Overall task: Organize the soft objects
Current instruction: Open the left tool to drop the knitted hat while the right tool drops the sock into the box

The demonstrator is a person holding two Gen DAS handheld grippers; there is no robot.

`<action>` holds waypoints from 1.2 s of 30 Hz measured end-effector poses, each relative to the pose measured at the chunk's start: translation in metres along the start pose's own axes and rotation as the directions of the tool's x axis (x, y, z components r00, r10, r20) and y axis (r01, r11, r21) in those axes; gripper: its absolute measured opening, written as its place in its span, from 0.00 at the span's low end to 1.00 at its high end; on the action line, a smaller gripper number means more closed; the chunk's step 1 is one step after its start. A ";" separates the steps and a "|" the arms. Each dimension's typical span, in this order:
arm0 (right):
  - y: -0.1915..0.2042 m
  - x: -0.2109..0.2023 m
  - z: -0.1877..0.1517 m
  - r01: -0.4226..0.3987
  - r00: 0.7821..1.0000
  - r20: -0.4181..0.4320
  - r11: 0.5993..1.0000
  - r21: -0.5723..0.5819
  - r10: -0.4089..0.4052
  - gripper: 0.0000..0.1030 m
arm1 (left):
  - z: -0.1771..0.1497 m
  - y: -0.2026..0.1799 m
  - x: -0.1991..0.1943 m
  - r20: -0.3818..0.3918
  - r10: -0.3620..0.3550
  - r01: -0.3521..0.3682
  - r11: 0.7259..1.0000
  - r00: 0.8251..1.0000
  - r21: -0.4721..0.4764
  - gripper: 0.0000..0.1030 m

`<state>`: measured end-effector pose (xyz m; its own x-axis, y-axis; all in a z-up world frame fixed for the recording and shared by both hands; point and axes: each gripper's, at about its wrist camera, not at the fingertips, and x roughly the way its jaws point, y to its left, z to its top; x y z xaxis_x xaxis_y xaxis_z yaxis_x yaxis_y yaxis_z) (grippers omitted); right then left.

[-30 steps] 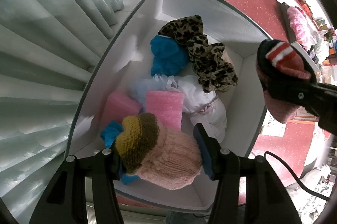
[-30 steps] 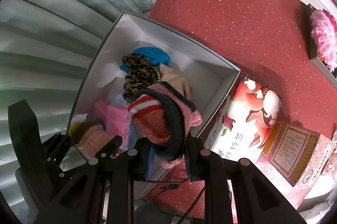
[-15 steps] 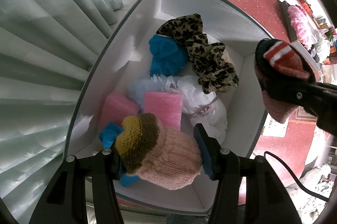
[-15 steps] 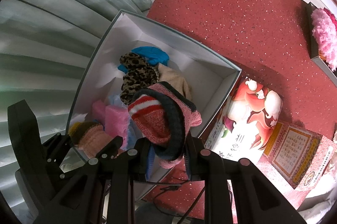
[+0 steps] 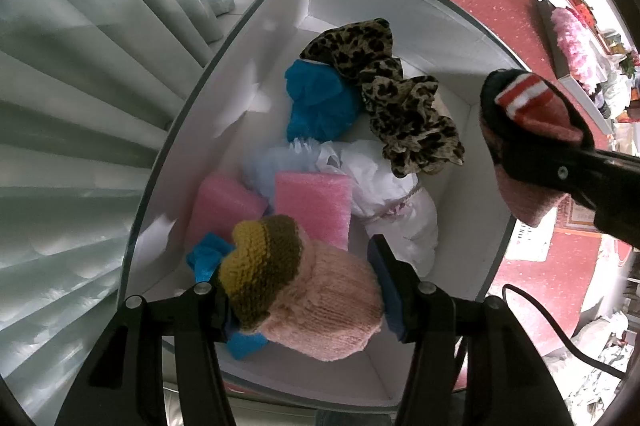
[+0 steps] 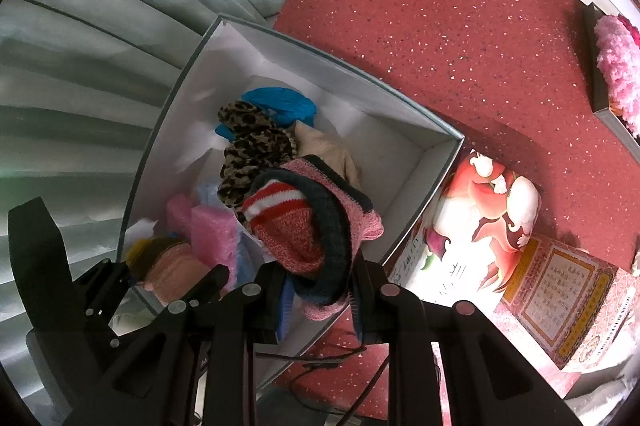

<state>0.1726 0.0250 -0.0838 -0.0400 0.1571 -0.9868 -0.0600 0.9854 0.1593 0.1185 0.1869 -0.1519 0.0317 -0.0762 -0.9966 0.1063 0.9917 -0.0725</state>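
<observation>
Both pairs of fingers are pinching knitwear above the white box (image 5: 472, 38). Between its blue pads, the left gripper (image 5: 304, 290) is squeezing a pale pink knitted hat (image 5: 324, 310) with an olive and mustard cuff, which is hanging over the box's near end. The right gripper (image 6: 316, 290) is clamping a red and pink knitted hat (image 6: 308, 226) with a dark band and red-and-white stripes, over the box's right wall.

Only the left wrist view is looking straight into the box, showing a leopard-print scrunchie (image 5: 396, 106), a blue mesh puff (image 5: 320, 106), white fabric (image 5: 384, 194) and two pink foam pads (image 5: 312, 202). Only the right wrist view is taking in the red speckled floor (image 6: 440, 26), a printed carton (image 6: 492, 222) lying just beside the box, and beige cloth (image 6: 328, 154) under the scrunchie.
</observation>
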 end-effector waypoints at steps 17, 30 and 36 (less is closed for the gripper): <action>-0.004 0.007 0.006 0.005 1.000 -0.007 1.000 0.010 -0.005 0.53 | 0.000 -0.003 0.001 0.008 0.001 -0.001 1.000 1.000 0.004 0.68; -0.017 -0.024 -0.001 -0.048 0.998 0.047 0.997 0.066 0.045 0.99 | -0.010 -0.001 -0.019 0.089 0.121 -0.121 0.993 0.989 -0.008 0.87; -0.017 -0.044 -0.016 -0.037 0.996 0.085 0.998 0.047 0.033 1.00 | -0.014 0.001 -0.039 0.117 0.048 -0.046 0.999 0.992 -0.023 0.87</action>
<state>0.1596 0.0007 -0.0424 0.0426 0.1942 -0.9800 -0.0111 0.9809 0.1939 0.1032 0.1920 -0.1136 0.1529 -0.0401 -0.9874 0.0822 0.9962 -0.0277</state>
